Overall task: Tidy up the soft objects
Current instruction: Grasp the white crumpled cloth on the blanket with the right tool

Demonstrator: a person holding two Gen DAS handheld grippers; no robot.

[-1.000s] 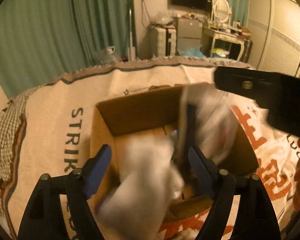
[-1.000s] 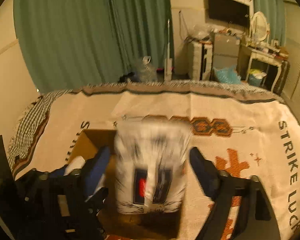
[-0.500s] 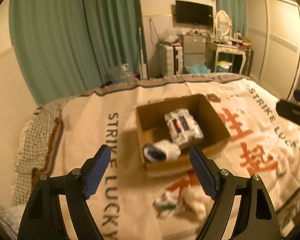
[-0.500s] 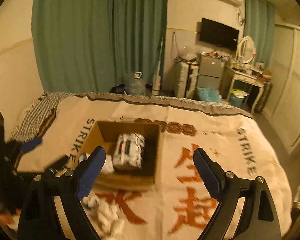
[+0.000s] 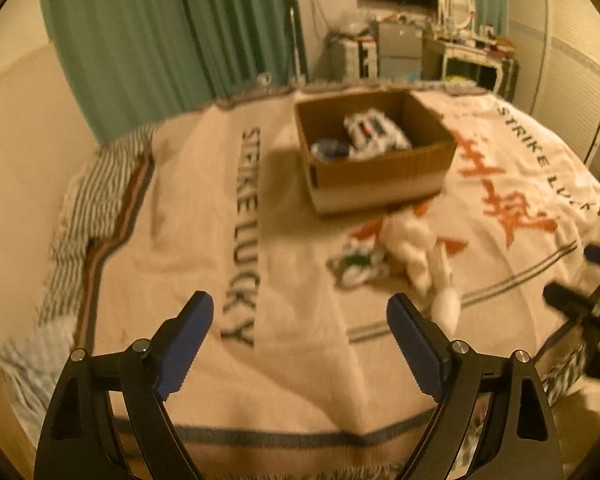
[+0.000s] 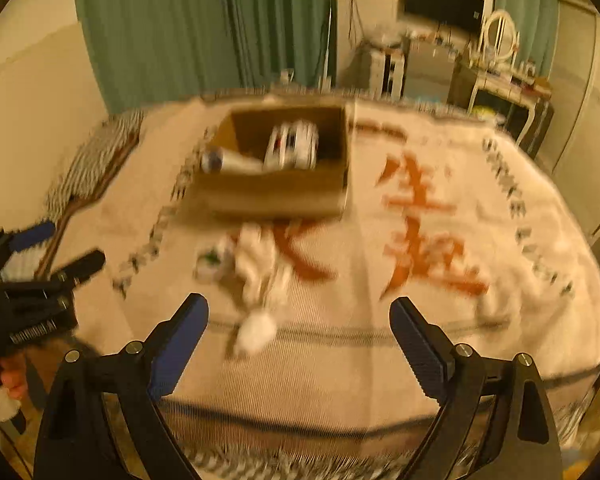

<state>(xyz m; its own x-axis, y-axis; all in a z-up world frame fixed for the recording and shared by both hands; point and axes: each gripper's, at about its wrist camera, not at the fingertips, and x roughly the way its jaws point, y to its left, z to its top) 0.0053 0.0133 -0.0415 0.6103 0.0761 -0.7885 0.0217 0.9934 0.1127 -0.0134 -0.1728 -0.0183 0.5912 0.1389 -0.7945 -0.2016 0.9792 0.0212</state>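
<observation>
While both tools hang over the near edge of the cream blanket with orange signs & dark letters (image 5: 284, 208), the left gripper (image 5: 300, 346) has its blue fingers wide apart w/ nothing in them. The right gripper (image 6: 299, 344) is just as wide open, also holding nothing. The brown cardboard box (image 5: 380, 178) sits far back on the blanket. Inside it lie a white bundle with dark stripes (image 5: 376, 134) & a white rolled sock with a dark blue end (image 6: 230, 162). A pile of white socks (image 5: 412, 256) lies on the blanket near the box's front.
</observation>
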